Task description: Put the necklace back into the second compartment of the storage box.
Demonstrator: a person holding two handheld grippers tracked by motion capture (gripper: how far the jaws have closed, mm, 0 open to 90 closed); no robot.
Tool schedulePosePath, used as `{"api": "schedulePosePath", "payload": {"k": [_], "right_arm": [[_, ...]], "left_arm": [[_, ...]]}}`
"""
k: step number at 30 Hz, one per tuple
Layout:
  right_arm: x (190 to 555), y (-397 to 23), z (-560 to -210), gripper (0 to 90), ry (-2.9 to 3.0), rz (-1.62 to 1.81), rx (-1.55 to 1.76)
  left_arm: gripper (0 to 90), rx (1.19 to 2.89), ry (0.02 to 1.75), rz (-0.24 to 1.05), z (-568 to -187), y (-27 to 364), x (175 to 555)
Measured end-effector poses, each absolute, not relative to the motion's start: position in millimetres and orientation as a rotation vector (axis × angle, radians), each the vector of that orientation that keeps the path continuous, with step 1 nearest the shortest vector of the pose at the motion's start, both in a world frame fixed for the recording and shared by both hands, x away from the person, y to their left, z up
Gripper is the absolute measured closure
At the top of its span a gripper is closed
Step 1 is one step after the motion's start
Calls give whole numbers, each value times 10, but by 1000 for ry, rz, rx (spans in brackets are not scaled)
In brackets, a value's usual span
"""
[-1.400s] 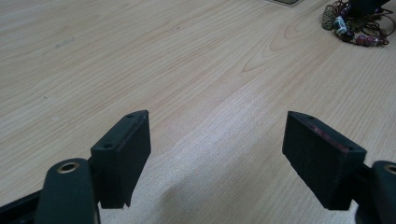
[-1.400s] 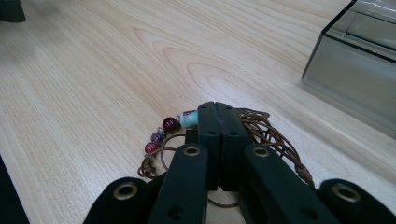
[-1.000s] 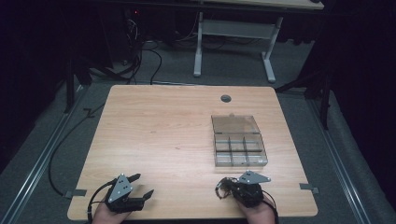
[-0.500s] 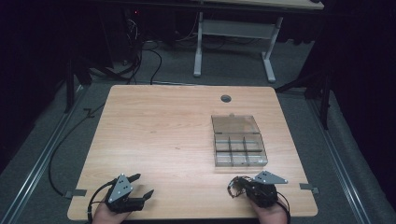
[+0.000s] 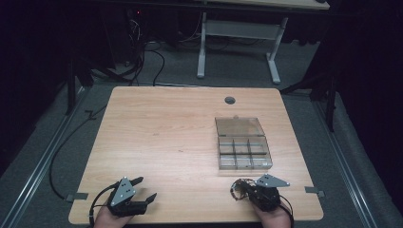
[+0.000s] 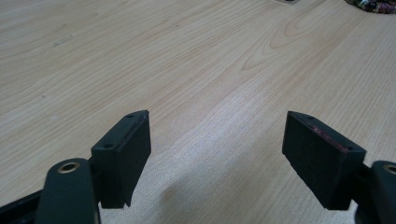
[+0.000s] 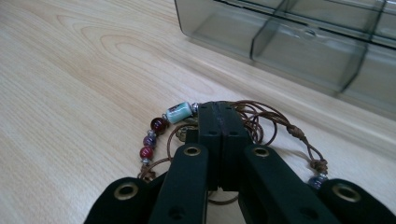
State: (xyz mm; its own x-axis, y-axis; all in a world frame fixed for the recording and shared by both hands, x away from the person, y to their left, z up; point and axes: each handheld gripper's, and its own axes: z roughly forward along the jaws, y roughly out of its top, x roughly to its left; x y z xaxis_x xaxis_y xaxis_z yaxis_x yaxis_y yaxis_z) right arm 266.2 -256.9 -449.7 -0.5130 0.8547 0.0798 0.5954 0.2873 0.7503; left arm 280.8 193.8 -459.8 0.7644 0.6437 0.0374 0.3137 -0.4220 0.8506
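**Beaded cord bracelet, in transit to the compartment box**

Brown waxed cord, knotted and looped, strung with red, purple and one pale blue-green bead: I am cataloguing this as the bracelet [image 7: 175,122], and I am gripping it in the right gripper [image 7: 219,109], whose jaws are standing pressed together with cord loops spilling out on both sides. From the high view the bracelet [image 5: 239,187] is bunched at the jaw tips, low over the near right part of the table [image 5: 161,128], and I cannot tell whether it is hanging free or brushing the wood.

Smoke-grey plastic organiser box [image 5: 244,153]: lid folded back flat, divided cells facing up, sitting just beyond the right gripper [image 5: 247,189]. In the right gripper view its nearest wall [image 7: 280,42] is rising close ahead.

Left gripper [image 5: 145,190]: I am resting it at the near left edge, jaws spread wide with nothing between them, bare tabletop [image 6: 196,60] ahead of it.

Step in hand, as I am judging it: carrying the picked-up bracelet toward a cell of the box. Next move, by my reading: I am needing to lift enough for the dangling loops to clear the front wall, centre over one cell, then part the jaws. Trailing cord snagging a divider is the likely trouble.
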Motion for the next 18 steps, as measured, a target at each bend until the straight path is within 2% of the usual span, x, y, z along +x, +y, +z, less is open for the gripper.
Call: {"api": "schedulePosePath", "payload": {"k": [11, 18], "right_arm": [[2760, -2481, -4510, 900, 2229, 1092, 1306], [2627, -2729, -4495, 900, 2193, 1081, 1374]], "left_arm": [[241, 2037, 714, 453, -4599, 1934, 2806], [241, 2039, 714, 445, -4599, 1935, 2807]]}}
